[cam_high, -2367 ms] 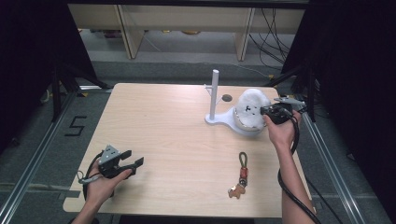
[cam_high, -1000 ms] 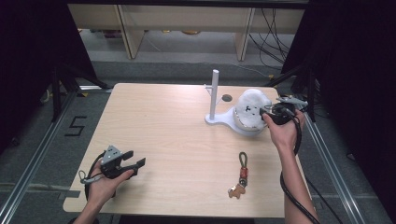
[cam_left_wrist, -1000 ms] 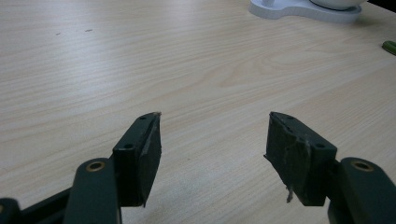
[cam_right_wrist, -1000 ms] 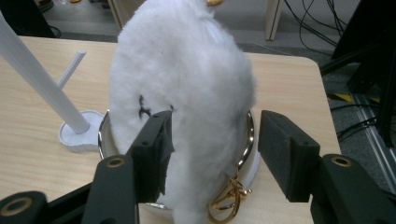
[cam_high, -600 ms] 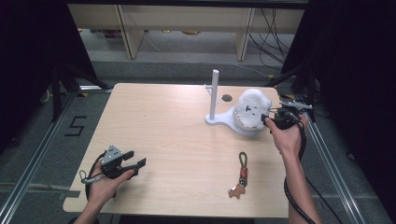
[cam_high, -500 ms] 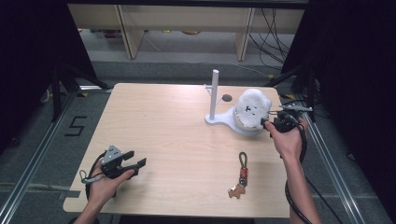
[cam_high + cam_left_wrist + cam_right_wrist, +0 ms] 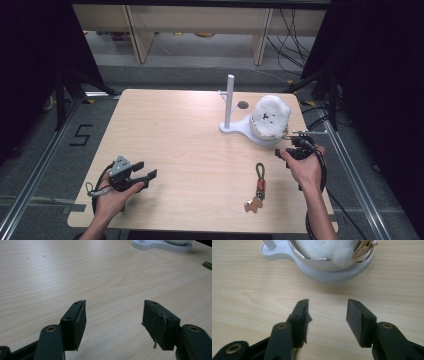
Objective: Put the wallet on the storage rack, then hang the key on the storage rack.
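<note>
White plush ball resting on the white stand at the table's far right; right gripper just before it, jaws apart and just closing on nothing; left gripper at near left, jaws spread

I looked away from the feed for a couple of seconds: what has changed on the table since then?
The right gripper drew back from the fluffy white pouch on the white stand toward the table's near edge; nothing is between its jaws, which have just been closing partway. The pouch stays on the stand. The left gripper, open, and the keychain kept their places.
</note>
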### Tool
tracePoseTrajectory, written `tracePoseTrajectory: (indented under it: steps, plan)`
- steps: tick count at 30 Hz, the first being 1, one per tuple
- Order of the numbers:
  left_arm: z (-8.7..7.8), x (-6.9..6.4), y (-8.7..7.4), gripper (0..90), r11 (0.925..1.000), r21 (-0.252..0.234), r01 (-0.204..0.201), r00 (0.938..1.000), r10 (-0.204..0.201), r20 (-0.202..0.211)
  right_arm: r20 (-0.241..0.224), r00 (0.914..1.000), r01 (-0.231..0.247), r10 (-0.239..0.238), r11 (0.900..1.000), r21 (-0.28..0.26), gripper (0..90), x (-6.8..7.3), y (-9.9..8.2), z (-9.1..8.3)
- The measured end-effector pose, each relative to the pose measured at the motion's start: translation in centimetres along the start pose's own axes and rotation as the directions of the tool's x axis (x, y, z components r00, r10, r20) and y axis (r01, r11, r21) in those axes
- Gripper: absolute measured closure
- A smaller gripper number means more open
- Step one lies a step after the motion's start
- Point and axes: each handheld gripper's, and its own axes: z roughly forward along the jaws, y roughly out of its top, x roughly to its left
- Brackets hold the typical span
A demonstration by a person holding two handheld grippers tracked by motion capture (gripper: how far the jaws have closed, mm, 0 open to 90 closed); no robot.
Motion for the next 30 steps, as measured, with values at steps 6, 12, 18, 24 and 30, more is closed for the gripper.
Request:
tracePoseTrajectory:
  steps: [6,12,18,24,30]
  plan:
    - [-0.2,0.0,0.1,35.1,1.0000,-0.003,-0.006,1.0000,0.006,0.002,-0.015,0.9997,0.017,-0.016,0.9984,0.054,58.7,0.3,-0.8,0.2]
    - [-0.2,-0.1,0.1,35.1,0.9999,-0.016,0.001,1.0000,-0.001,0.006,-0.026,0.9991,0.036,-0.033,0.9897,0.138,60.3,0.9,-1.3,0.2]
    - [-0.1,0.0,0.0,35.1,0.9999,-0.007,-0.013,0.9999,0.013,0.006,-0.030,0.9989,0.040,-0.035,0.9794,0.198,60.8,1.6,-2.0,0.6]
    - [-0.3,-0.4,0.2,35.0,0.9996,-0.021,-0.017,0.9998,0.017,0.013,-0.032,0.9987,-0.027,0.039,0.9461,0.323,62.2,2.8,-2.5,0.8]
    - [-0.5,-0.7,-0.1,35.0,0.9997,-0.013,-0.020,0.9995,0.021,0.025,-0.022,0.9981,-0.044,0.058,0.9104,0.411,63.0,4.0,-3.2,1.6]
